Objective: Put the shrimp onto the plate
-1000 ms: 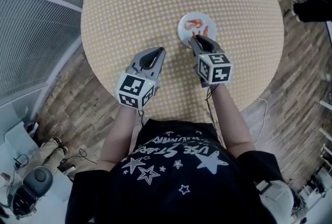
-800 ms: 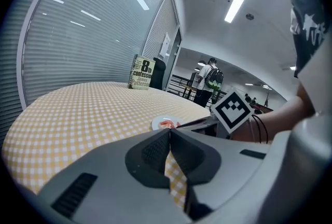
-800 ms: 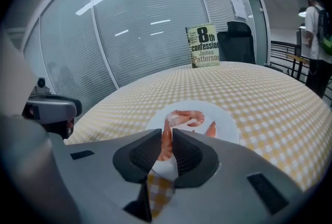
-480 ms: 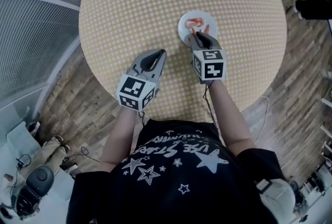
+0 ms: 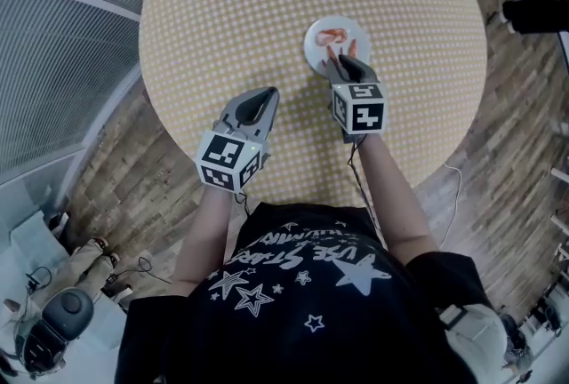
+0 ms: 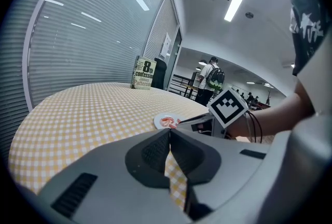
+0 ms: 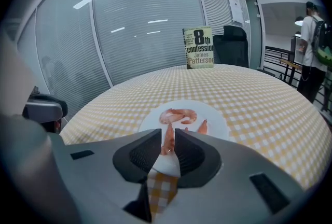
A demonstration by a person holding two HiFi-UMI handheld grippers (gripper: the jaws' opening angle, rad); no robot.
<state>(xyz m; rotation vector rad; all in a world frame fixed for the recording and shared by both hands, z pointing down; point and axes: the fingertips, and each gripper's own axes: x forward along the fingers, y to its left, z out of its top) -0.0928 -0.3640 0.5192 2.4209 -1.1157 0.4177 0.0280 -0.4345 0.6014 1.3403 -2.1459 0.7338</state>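
A small white plate sits right of centre on the round yellow-checked table. One curled shrimp lies on the plate, and a second shrimp lies at its near right. My right gripper is at the plate's near edge. It is shut on a third shrimp, which stands up between the pads. My left gripper hovers over the table's near left, well apart from the plate. Its jaws are shut with nothing in them.
A book stands upright at the table's far edge with a dark chair behind it. Glass walls with blinds ring the left side. A person with a backpack stands farther off. Wood floor surrounds the table.
My right gripper has edged slightly toward the plate with the shrimp still held. My left gripper has drifted a little to the left and nearer to me.
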